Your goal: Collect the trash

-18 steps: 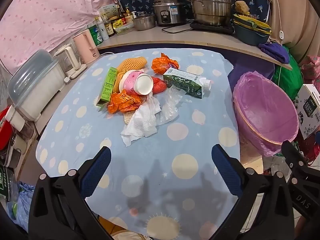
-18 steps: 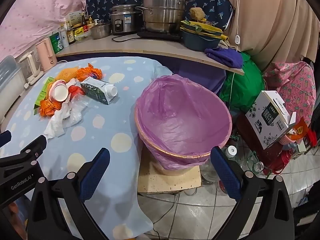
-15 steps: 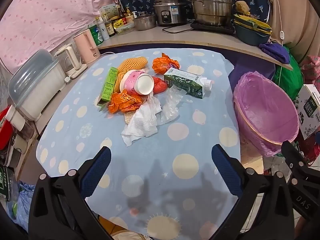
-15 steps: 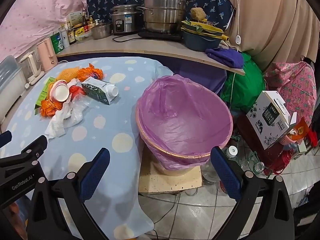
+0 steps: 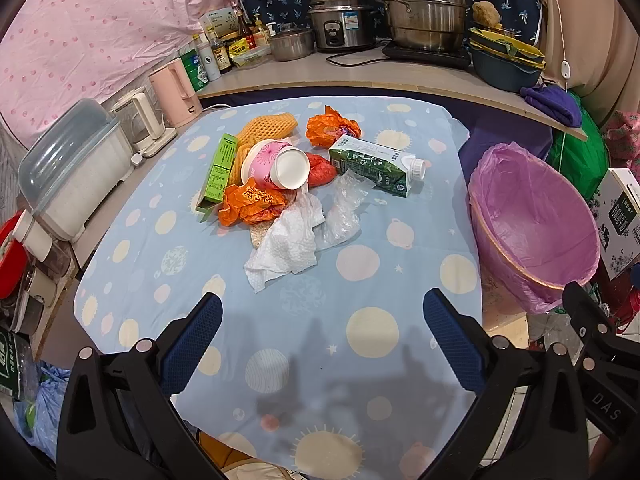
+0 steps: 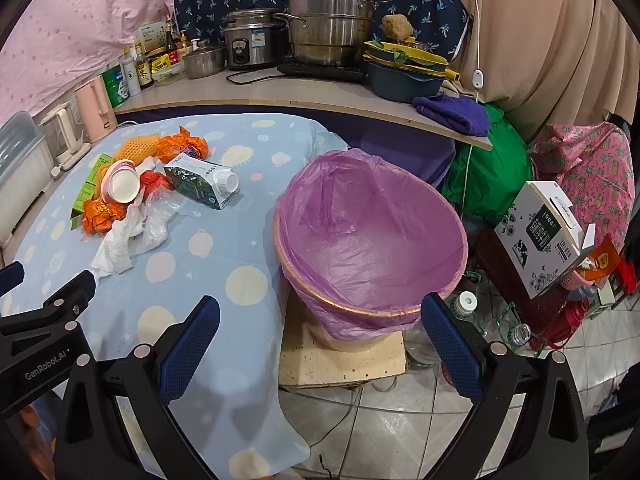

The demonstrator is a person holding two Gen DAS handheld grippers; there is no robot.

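Note:
A heap of trash lies mid-table on the blue dotted cloth [image 5: 360, 340]: a green milk carton [image 5: 374, 165] [image 6: 202, 184], a pink paper cup [image 5: 276, 164] [image 6: 120, 184], orange wrappers [image 5: 252, 204], a green box [image 5: 218, 172], a white tissue [image 5: 288, 248] and clear plastic [image 5: 344, 212]. Right of the table stands a bin with a purple liner [image 5: 532, 216] [image 6: 372, 232]. My left gripper [image 5: 322, 340] hovers open over the near cloth, short of the heap. My right gripper [image 6: 320, 344] hangs open before the bin's near rim. Both hold nothing.
A counter behind carries steel pots [image 5: 424, 8], a rice cooker [image 5: 342, 20], bottles and a pink kettle [image 5: 176, 92]. A lidded white container [image 5: 68, 172] sits left of the table. A printed carton [image 6: 548, 236], bottles and clutter crowd the tiled floor right of the bin.
Both views have shifted very slightly; the heap and the bin keep their places and both grippers stay open.

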